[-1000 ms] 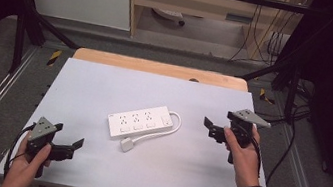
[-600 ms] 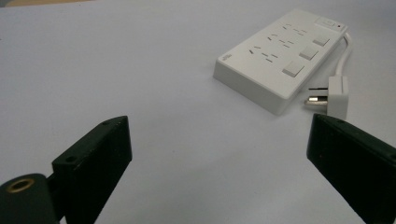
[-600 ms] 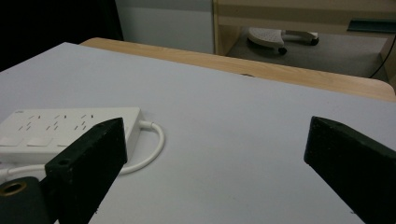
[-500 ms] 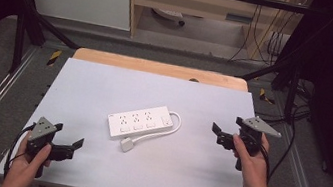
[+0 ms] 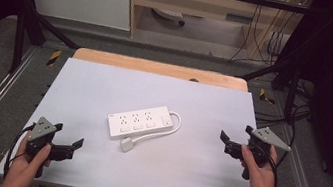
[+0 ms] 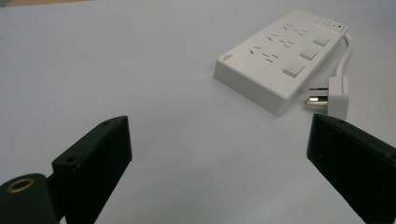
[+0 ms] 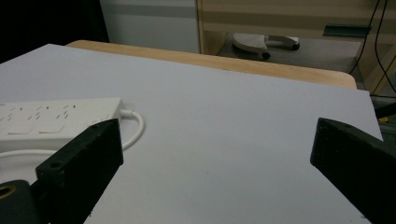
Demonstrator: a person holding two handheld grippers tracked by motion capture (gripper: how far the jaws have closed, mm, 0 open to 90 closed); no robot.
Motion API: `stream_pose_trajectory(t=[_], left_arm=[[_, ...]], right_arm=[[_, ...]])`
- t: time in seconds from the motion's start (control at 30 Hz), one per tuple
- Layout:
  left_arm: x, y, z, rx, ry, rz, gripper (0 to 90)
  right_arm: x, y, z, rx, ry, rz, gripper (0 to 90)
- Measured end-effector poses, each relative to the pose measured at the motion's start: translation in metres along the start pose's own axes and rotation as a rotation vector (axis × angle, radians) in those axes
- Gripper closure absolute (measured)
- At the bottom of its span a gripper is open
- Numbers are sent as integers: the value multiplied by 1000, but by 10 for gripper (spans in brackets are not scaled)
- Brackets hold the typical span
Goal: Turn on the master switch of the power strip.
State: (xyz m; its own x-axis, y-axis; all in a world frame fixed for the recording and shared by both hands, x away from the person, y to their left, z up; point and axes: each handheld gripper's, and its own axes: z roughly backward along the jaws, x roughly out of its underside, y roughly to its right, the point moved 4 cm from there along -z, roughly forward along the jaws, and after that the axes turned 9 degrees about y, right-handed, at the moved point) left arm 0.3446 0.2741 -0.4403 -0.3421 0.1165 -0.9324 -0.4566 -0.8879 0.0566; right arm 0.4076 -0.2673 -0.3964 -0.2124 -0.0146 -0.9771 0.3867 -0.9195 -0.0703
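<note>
Holding: you have both tools parted and empty, well apart from the work.
Left tool (image 5: 76, 146): released, low at the worktop's (image 5: 104, 89) near left corner, aimed toward the power strip (image 5: 140, 122), probably to reach it squarely.
Right tool (image 5: 223, 136): released, near the right edge, its jaws wide, facing across the surface.
Power strip: flat at the middle of the worktop, sockets up, switches along one side.
Plug (image 5: 127, 144): lying just beside the strip's near edge, its cord (image 5: 176, 123) looped round one end, unplugged.
Judgement: the plug looks like your likely first grasp.
</note>
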Motion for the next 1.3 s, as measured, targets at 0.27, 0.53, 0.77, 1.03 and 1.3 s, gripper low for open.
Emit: stream_pose_trajectory(t=[0.27,0.53,0.77,1.03,1.3], left_arm=[[0,0,0,-1,0,-1,66],[0,0,0,-2,1,1,66],[0,-1,1,-4,3,1,66],[-1,-1,1,-2,6,3,66],[-1,0,2,0,10,1,66]], right_arm=[[14,6,8,21,1,7,22],[31,8,13,27,-12,-9,28],[45,6,15,16,-28,-18,30],[57,-1,14,-6,-45,-12,31],[71,-13,8,-39,-91,-7,33]])
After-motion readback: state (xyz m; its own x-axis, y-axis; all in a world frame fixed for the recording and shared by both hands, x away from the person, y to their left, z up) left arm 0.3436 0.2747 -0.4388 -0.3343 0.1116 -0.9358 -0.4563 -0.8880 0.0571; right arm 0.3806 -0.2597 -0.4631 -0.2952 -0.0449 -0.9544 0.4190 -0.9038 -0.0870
